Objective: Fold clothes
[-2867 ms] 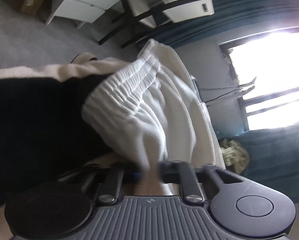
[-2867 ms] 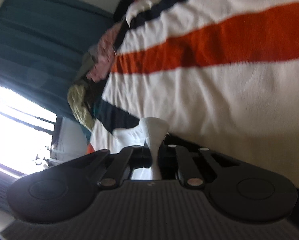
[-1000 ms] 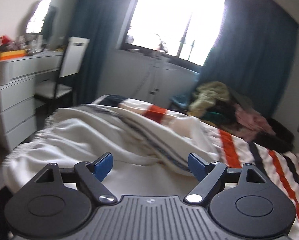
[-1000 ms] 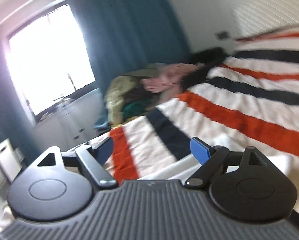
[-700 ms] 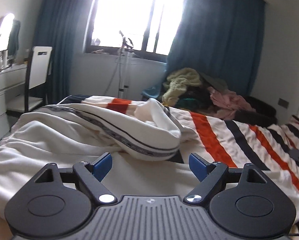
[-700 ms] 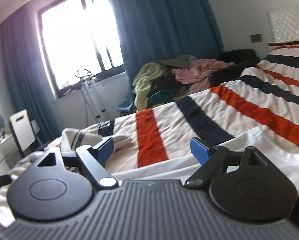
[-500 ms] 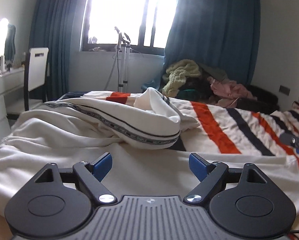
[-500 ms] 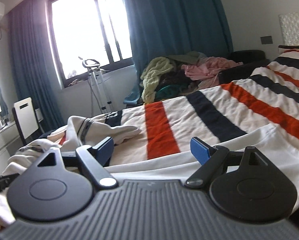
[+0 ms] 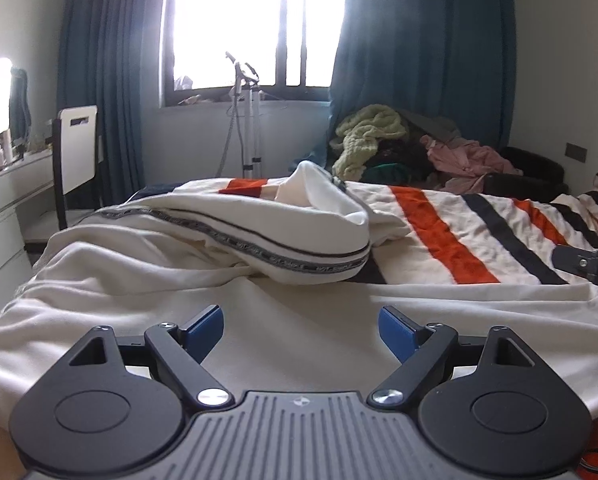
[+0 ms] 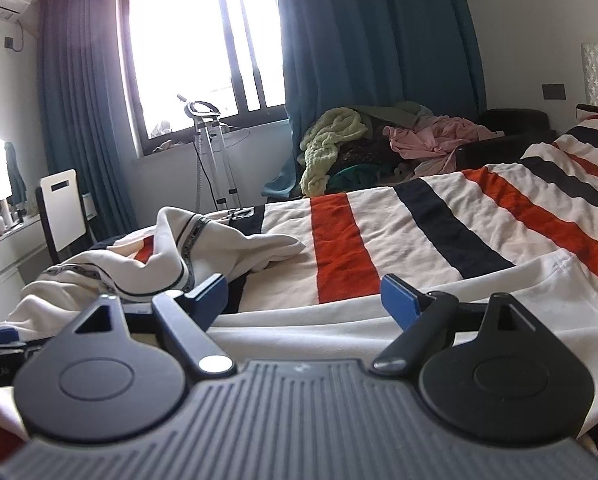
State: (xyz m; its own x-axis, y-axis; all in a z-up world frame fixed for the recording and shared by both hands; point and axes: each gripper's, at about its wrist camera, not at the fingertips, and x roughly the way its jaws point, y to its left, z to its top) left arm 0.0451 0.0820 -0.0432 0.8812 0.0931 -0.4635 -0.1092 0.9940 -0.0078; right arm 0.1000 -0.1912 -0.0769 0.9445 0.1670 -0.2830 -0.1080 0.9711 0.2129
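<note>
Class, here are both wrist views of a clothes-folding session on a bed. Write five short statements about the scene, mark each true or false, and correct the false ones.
1. Both tongs are open and hold nothing. True: the left tongs and right tongs stand wide apart over the flat cream garment.
2. The bed cover is plain blue. False: it is cream with orange and dark stripes.
3. A second cream garment with a patterned band lies bunched beyond the flat one. True.
4. The curtains are drawn fully over the window. False: the window shows bright between them.
5. The pile of clothes sits on the white chair. False: it lies beyond the bed's far side.
</note>
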